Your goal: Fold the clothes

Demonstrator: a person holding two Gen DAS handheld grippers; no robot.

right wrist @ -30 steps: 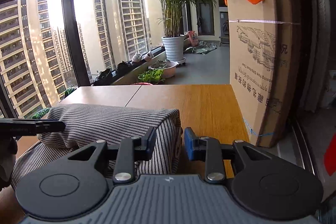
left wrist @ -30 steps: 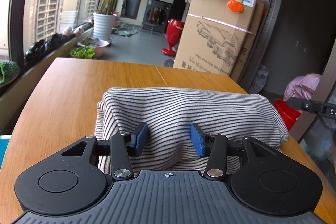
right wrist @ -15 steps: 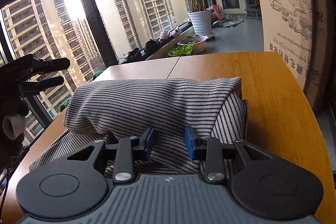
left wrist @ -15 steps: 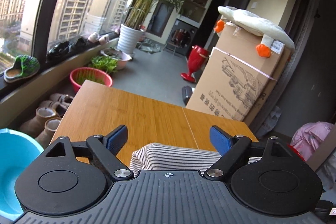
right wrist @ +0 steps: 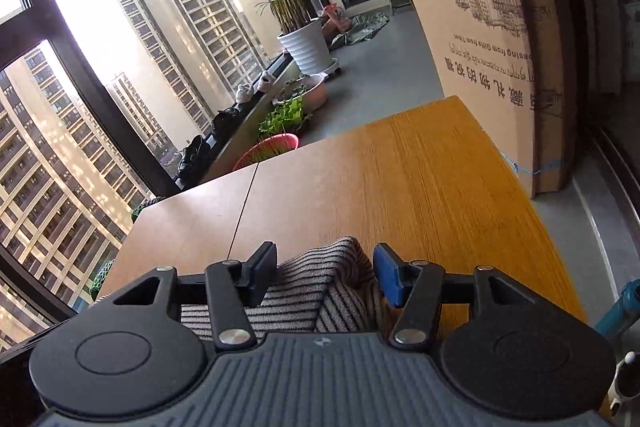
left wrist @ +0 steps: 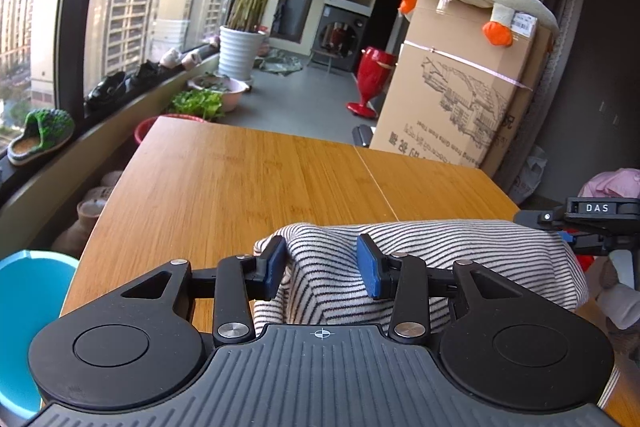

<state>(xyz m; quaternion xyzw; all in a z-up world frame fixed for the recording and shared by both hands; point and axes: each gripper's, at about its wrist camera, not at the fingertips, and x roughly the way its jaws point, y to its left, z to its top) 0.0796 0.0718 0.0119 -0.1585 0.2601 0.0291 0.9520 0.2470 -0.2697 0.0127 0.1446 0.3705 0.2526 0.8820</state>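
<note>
Both tongs hover over one striped garment (left wrist: 420, 267) bunched at the near edge of the wooden worktop (left wrist: 248, 187). From the left side, the left tongs (left wrist: 322, 265) stand partly open, a raised ridge of the cloth sitting between the blue pads, which do not pinch it. The right tongs (right wrist: 325, 277) are likewise partly open, a folded corner of the garment (right wrist: 320, 287) poking up in the gap. A label on the other tool reads "DAS". Beyond stands a cardboard box (left wrist: 460, 99) printed with text too small to read.
</note>
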